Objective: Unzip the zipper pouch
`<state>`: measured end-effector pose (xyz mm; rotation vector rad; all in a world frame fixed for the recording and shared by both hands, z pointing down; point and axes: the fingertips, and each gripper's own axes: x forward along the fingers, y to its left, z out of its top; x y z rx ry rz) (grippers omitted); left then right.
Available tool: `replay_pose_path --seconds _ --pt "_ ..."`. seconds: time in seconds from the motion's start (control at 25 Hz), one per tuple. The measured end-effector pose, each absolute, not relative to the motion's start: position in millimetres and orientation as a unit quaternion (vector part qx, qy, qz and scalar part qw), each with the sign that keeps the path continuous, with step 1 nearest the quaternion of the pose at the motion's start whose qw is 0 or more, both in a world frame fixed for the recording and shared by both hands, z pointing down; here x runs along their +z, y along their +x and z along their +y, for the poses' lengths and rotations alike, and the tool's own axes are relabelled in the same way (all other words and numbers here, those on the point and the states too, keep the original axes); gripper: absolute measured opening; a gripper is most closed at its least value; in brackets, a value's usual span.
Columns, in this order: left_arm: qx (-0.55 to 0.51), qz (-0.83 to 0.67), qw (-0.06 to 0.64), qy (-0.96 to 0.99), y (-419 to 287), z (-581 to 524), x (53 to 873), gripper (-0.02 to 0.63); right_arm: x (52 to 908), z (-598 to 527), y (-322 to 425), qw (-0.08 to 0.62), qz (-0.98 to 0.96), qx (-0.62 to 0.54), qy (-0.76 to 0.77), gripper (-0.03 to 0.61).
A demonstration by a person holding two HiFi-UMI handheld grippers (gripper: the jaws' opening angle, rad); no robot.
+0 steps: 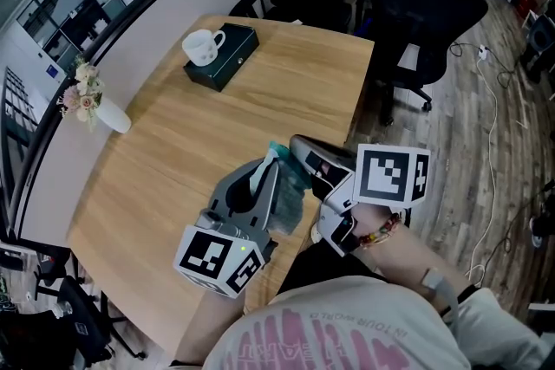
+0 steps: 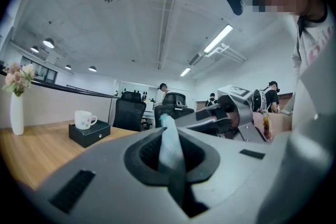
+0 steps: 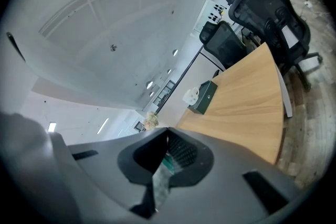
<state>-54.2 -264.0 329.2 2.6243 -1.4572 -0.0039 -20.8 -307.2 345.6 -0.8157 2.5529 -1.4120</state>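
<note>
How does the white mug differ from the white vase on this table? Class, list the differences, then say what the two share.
The mug is squat and has a side handle; the vase is tall, slim and has no handle. The mug stands on a dark box; the vase stands directly on the table. The vase holds flowers; the mug shows none. Both are white and upright.

The zipper pouch point(image 1: 291, 188) was translucent teal, the tabletop point(image 1: 173, 160) pale wood-grain, the mug point(image 1: 202, 46) white, the box point(image 1: 227, 65) beneath it dark green, the vase point(image 1: 114, 117) white.
</note>
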Motion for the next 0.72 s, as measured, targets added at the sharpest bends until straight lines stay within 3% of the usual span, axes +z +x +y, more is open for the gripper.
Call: replay_pose_path --seconds 0.72 --pt "-0.054 -0.516 0.083 0.851 -77.0 -267.6 315.1 0.009 355.4 -304.7 -16.6 0.041 0.836 -0.473 -0.275 -0.002"
